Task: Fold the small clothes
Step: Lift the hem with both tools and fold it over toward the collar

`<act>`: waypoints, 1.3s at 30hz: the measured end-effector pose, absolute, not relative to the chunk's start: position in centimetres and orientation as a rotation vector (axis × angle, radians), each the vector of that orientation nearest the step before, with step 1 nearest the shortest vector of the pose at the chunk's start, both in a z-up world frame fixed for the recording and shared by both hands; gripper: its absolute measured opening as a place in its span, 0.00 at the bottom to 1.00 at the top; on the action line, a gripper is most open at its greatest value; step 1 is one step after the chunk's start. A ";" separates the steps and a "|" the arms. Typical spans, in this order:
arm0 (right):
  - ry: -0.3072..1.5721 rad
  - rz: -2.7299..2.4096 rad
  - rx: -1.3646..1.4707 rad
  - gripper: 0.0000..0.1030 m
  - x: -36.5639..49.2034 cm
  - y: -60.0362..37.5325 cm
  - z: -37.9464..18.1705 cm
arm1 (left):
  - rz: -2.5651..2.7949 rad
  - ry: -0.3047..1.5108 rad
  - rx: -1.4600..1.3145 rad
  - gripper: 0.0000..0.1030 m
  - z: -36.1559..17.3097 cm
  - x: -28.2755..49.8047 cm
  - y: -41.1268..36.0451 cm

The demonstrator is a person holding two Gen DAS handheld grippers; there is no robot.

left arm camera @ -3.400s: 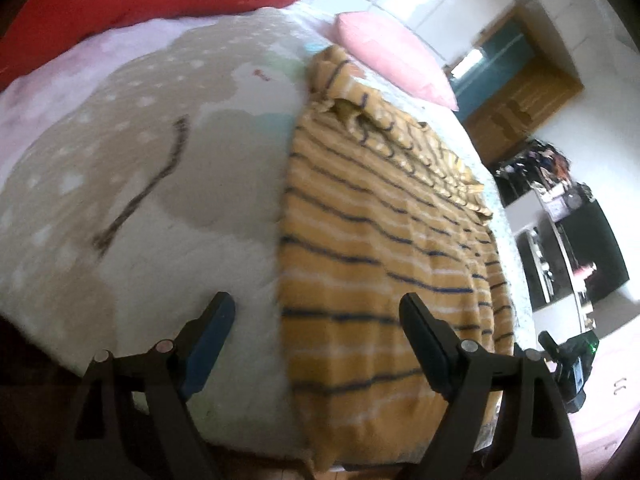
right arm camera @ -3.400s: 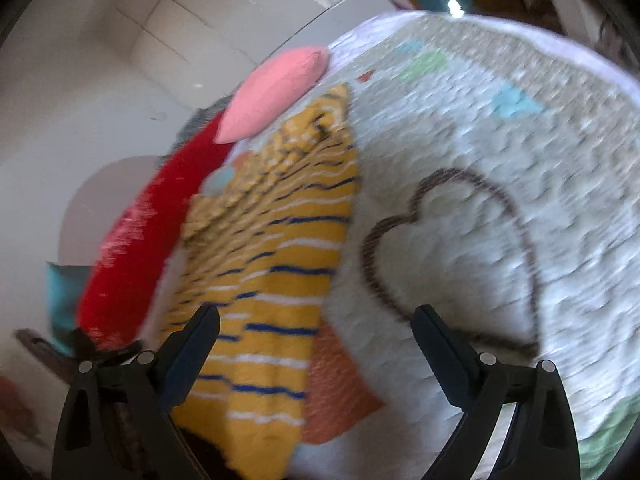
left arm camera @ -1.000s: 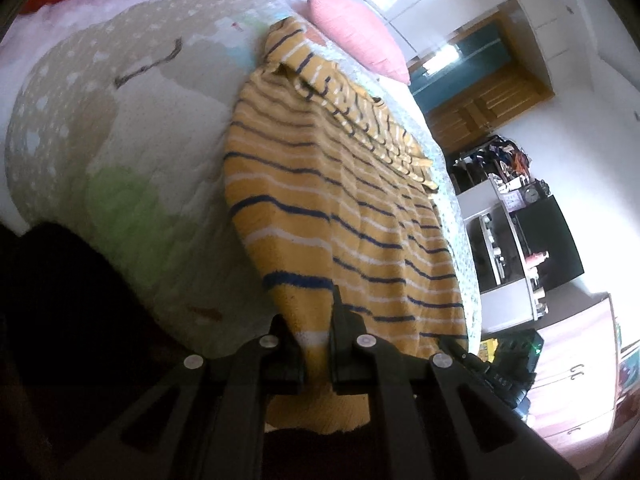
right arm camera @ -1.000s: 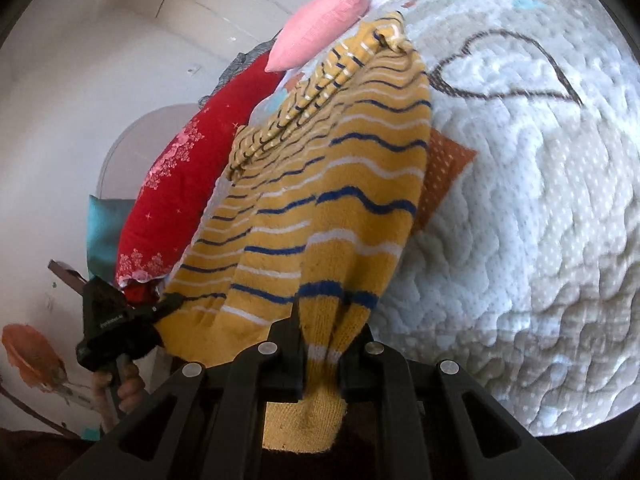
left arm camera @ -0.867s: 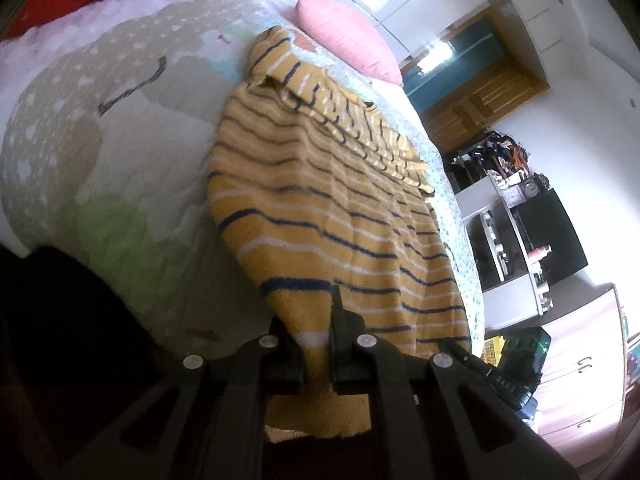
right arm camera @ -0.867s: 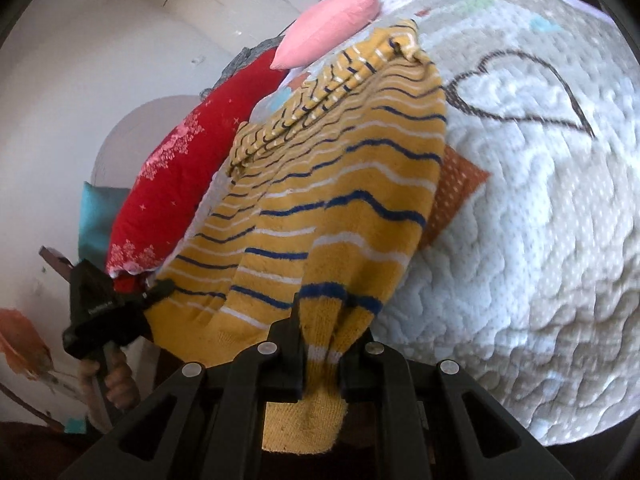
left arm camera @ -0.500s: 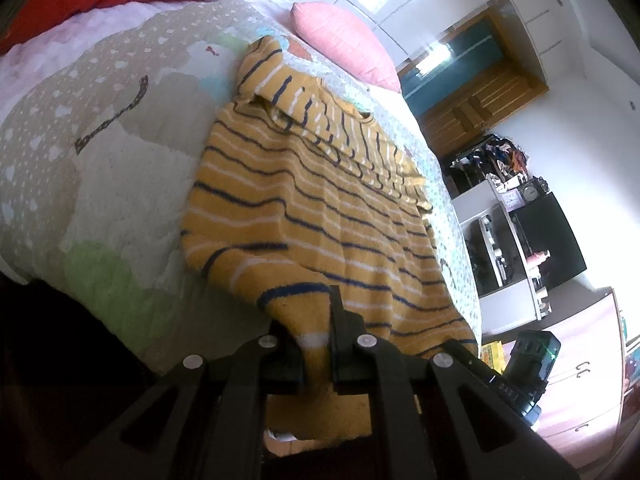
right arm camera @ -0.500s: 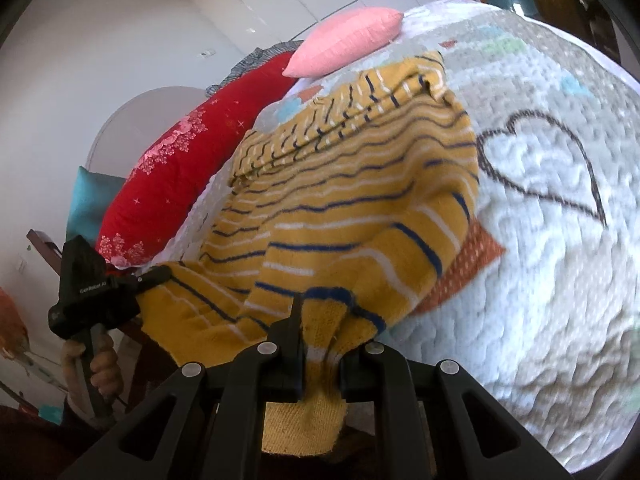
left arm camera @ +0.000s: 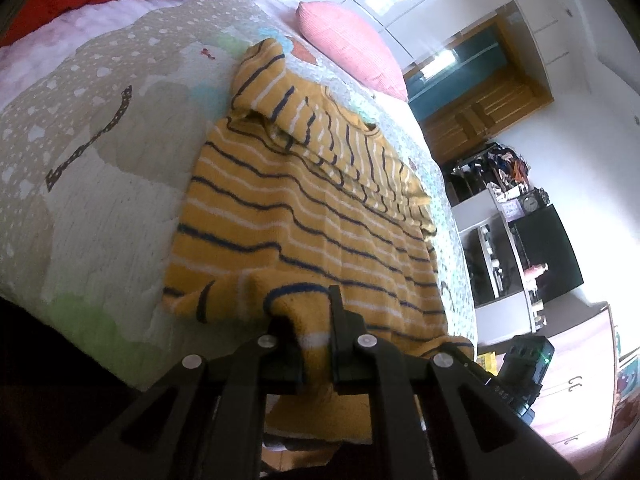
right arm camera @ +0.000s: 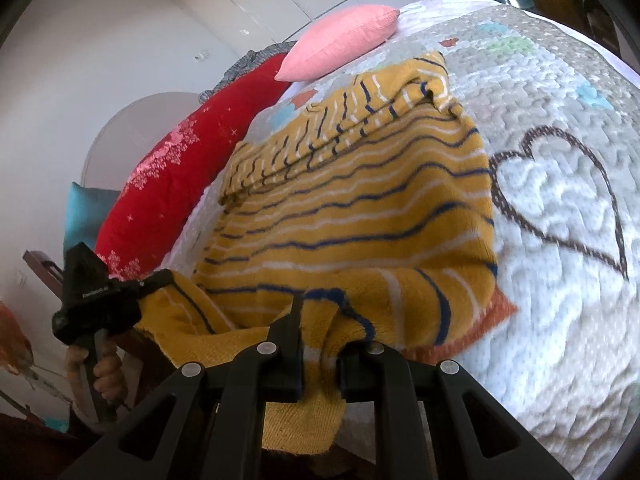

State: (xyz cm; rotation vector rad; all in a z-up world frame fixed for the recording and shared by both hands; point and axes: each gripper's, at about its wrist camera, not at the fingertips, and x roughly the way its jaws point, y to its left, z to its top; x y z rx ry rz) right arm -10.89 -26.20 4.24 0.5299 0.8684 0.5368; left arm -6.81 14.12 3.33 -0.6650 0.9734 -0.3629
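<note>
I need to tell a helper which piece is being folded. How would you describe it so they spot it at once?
Look at the bed with the quilt bearing a brown heart outline. On it, below the pink pillow, lies the mustard-yellow sweater. Only it has thin navy and white stripes, and both grippers pinch its near hem.

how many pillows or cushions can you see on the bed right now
3: a pink pillow at the far end, a long red cushion along the bed's edge, and a teal cushion partly behind it. Others may be hidden.
</note>
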 end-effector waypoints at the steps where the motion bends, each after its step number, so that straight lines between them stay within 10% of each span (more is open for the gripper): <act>1: 0.868 0.541 0.536 0.13 -10.3 -26.2 4.4 | -0.364 0.970 -0.668 0.08 3.4 -6.6 14.1; 21: 0.859 0.505 0.607 0.16 12.4 -24.7 6.7 | -0.270 0.946 -0.727 0.09 3.5 13.7 16.1; 26: 0.878 0.498 0.833 0.61 17.6 -26.3 3.6 | -0.358 0.896 -0.934 0.51 2.9 16.9 18.1; 29: 0.846 0.483 0.934 0.65 19.3 -27.6 3.0 | -0.337 0.827 -0.988 0.68 3.5 17.8 19.4; 39: 0.773 0.400 0.886 0.77 19.8 -30.0 5.9 | -0.267 0.830 -0.868 0.74 5.7 17.2 19.7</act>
